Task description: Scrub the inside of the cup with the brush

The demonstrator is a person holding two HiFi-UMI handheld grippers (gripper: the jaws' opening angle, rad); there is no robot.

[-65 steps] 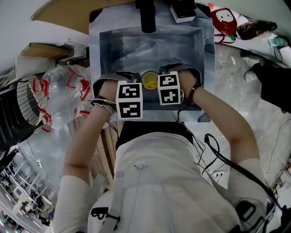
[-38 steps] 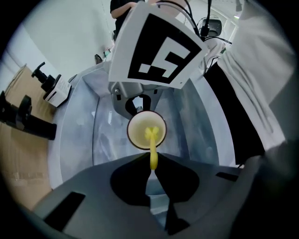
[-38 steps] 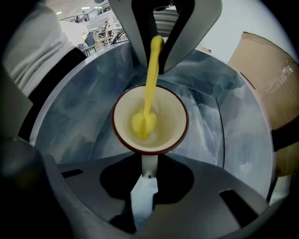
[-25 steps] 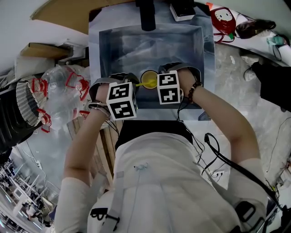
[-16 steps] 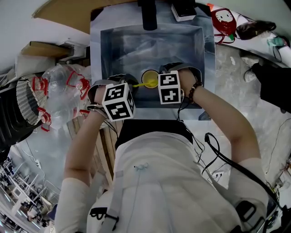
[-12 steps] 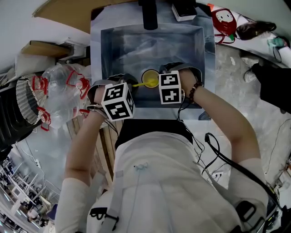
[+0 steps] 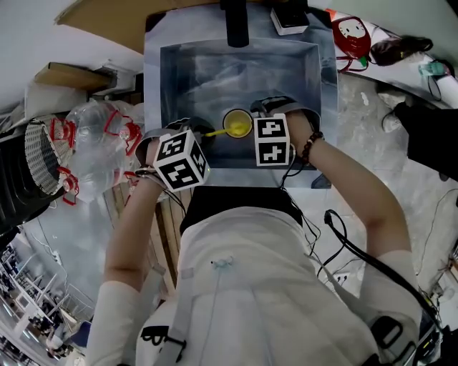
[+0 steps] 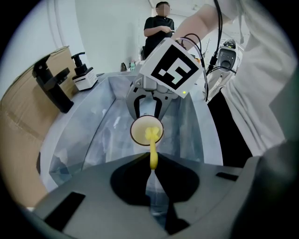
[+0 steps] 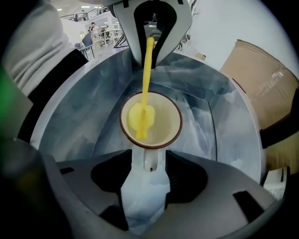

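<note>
A white cup (image 7: 237, 123) with a brown rim sits in the steel sink (image 7: 172, 71), mouth up. The yellow brush (image 8: 153, 149) has its head inside the cup (image 9: 150, 120), against the inner wall. My left gripper (image 8: 153, 172) is shut on the brush handle (image 9: 146, 65) and stands to the cup's left (image 7: 200, 132). My right gripper (image 9: 149, 170) is on the cup's right (image 7: 254, 118). Its jaws are opening: the cup handle stands between them with a gap on each side.
A black faucet (image 7: 234, 25) and a soap dispenser (image 7: 288, 18) stand at the sink's far rim. A clear plastic bag (image 7: 100, 150) lies left of the sink, a cardboard box (image 9: 257, 84) beside it. A person (image 8: 159, 28) stands beyond the sink.
My left gripper has drawn back to the left, so more of the brush handle shows. The right gripper has shifted slightly right and its jaws have come apart from the cup handle.
</note>
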